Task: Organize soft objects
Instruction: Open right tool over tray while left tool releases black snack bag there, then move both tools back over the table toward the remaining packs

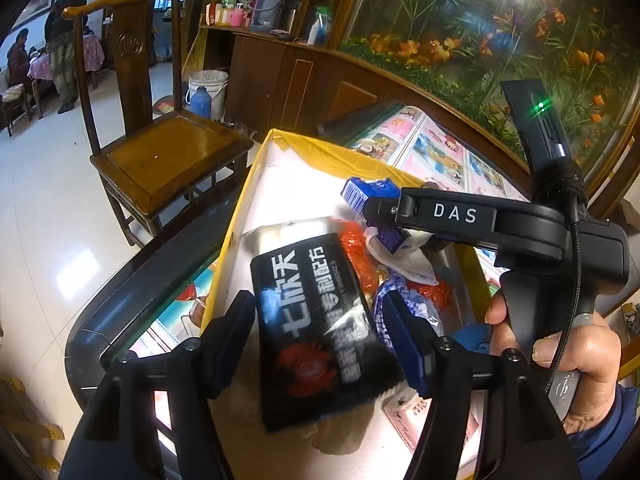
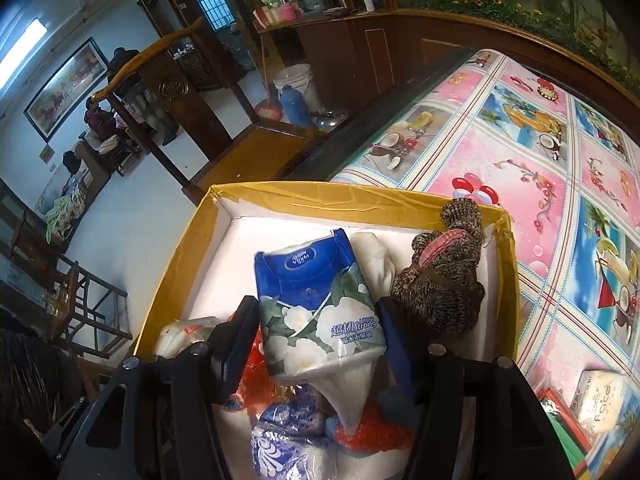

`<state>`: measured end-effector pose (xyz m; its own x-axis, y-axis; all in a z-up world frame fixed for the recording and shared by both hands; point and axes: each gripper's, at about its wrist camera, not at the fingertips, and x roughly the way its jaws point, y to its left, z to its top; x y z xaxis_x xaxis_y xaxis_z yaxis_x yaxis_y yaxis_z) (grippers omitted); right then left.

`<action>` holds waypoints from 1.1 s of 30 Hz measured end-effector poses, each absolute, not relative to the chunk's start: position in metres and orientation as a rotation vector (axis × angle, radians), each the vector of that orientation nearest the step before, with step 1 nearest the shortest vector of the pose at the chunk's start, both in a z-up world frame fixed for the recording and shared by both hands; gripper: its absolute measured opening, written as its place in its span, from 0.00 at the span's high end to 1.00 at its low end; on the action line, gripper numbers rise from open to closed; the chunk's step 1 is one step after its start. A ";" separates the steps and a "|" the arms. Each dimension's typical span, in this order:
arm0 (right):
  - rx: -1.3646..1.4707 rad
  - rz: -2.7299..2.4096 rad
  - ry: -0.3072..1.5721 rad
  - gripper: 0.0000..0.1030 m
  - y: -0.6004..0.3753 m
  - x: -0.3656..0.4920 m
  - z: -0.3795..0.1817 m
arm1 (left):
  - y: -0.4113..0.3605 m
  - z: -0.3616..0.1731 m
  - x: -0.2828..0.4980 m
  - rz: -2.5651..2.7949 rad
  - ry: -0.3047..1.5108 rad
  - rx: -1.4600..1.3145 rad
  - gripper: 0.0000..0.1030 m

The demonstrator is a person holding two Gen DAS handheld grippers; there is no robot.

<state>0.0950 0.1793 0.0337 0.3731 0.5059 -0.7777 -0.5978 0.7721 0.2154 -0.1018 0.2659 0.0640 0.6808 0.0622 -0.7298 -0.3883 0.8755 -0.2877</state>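
Surface: pink fruit-print tablecloth, yellow-rimmed box on it.
Left gripper: fingers spread around black packet.
Right gripper: pinching blue tissue pack.
Advice: lower the tissue pack into the bare white corner, then let go.

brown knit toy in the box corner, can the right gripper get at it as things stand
Probably not yet: the right gripper has its jaws around a tissue pack. The knit toy lies uncovered just beside it, so once the pack is dropped the way looks free.
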 end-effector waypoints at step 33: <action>0.115 0.779 0.774 0.26 -0.019 -0.001 0.075 | 0.214 0.099 -0.144 0.216 0.693 -0.397 0.30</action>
